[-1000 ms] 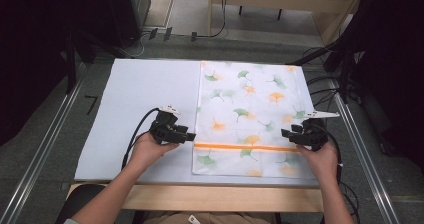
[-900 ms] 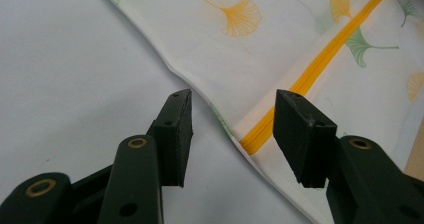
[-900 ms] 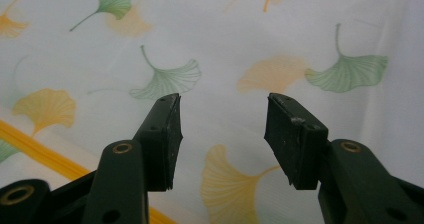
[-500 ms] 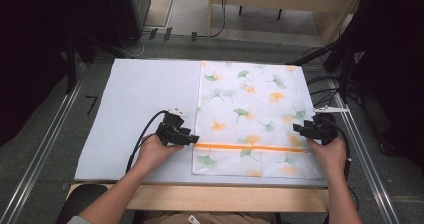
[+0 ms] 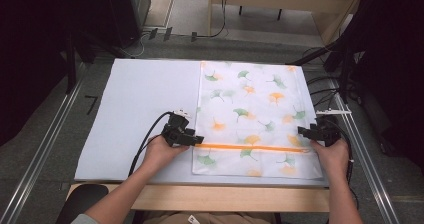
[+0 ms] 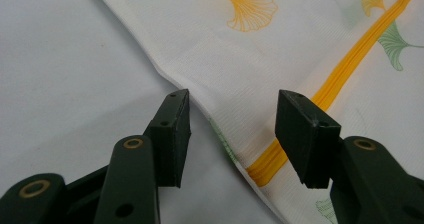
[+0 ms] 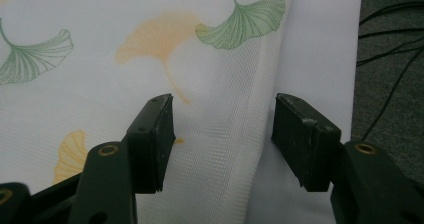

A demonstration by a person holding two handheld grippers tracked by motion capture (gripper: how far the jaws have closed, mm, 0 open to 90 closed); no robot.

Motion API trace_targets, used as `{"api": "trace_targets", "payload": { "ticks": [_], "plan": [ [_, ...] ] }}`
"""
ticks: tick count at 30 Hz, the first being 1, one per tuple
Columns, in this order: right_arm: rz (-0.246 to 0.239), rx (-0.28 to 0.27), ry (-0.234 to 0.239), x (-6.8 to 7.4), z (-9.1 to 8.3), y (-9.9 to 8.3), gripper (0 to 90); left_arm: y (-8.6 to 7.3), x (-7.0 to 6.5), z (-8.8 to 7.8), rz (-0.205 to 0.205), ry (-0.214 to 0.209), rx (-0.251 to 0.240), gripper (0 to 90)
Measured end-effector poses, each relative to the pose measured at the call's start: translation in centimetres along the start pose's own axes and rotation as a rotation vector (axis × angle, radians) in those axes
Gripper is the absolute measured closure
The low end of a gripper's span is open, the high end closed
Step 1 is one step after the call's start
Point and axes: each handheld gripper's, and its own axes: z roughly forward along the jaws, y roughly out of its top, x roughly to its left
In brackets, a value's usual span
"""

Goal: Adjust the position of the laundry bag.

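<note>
Pale sheeting covers the table (image 5: 135, 114), and on its right half lies a white mesh laundry bag (image 5: 250, 104) printed with green and orange ginkgo leaves, flat, with an orange zipper (image 5: 250, 147) running across it near the person's side.

At the bag's left edge, level with the zipper's end, sits the left claw (image 5: 196, 140). Its jaws stand apart with nothing pinched: one pad hangs over bare sheeting, the other over the cloth beside the zipper (image 6: 345, 69), and the bag's edge (image 6: 200, 104) runs between them. Whether the pads touch the surface cannot be told.

Opposite, the right claw (image 5: 303, 131) is at the bag's right edge, slightly beyond the zipper line. Its jaws have just been opening and now stand wide; the bag's edge (image 7: 260, 129) passes between them, one pad over the printed mesh, the other over the sheeting, gripping nothing.

Left of the bag the sheeting is bare and roomy. On the right the bag reaches nearly to the sheet's edge, close to a metal rail (image 5: 360, 149).

From above, the whole bag and both hands are seen. Close in, the right gripper view adds the mesh weave and dark cables (image 7: 390, 49) on grey floor past the table edge, while the left gripper view shows the zipper's teeth.
</note>
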Motion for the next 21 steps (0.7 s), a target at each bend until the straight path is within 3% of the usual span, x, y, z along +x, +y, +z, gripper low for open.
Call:
{"api": "trace_targets", "payload": {
  "ticks": [3, 4, 5, 7, 9, 10, 11, 12, 15, 16, 21],
  "plan": [
    [0.000, -0.004, -0.009, 0.3, 0.1, 0.0, 47.5, 0.0, -0.1, 0.1, 0.004, 0.006, -0.007, 54.9],
    [0.004, -0.003, -0.006, 0.5, 0.1, 0.0, 49.6, -0.1, -0.2, 0.2, 0.041, 0.017, -0.013, 56.1],
    [0.004, -0.003, -0.006, 0.5, 0.1, 0.0, 49.6, -0.1, -0.2, 0.2, 0.041, 0.017, -0.013, 57.3],
    [0.003, 0.002, -0.009, 0.9, 0.0, 0.1, 59.7, -0.1, -0.3, 0.3, 0.054, 0.029, -0.013, 59.8],
    [-0.004, 0.002, -0.011, 1.0, 0.0, 0.1, 63.0, -0.1, -0.2, 0.3, 0.048, 0.033, -0.013, 61.2],
    [-0.004, -0.003, -0.025, 1.0, 0.0, 0.0, 69.5, -0.1, 0.0, 0.3, 0.030, 0.036, -0.016, 67.1],
    [-0.004, -0.003, -0.025, 1.0, 0.0, 0.0, 69.5, -0.1, 0.0, 0.3, 0.030, 0.036, -0.016, 69.3],
    [0.021, -0.002, -0.026, 1.0, 0.0, 0.1, 75.5, 0.0, 0.2, 0.3, 0.014, 0.027, -0.017, 70.6],
    [0.032, 0.000, -0.016, 1.0, 0.0, 0.1, 80.3, 0.0, 0.2, 0.3, 0.015, 0.032, -0.018, 74.5],
    [0.039, 0.008, 0.004, 1.0, 0.0, 0.1, 87.2, 0.0, 0.2, 0.3, 0.017, 0.038, -0.017, 76.4],
    [0.035, 0.015, 0.005, 1.3, 0.0, 0.2, 89.3, 0.1, 0.6, 0.7, -0.021, 0.001, -0.025, 88.0]
  ]
}}
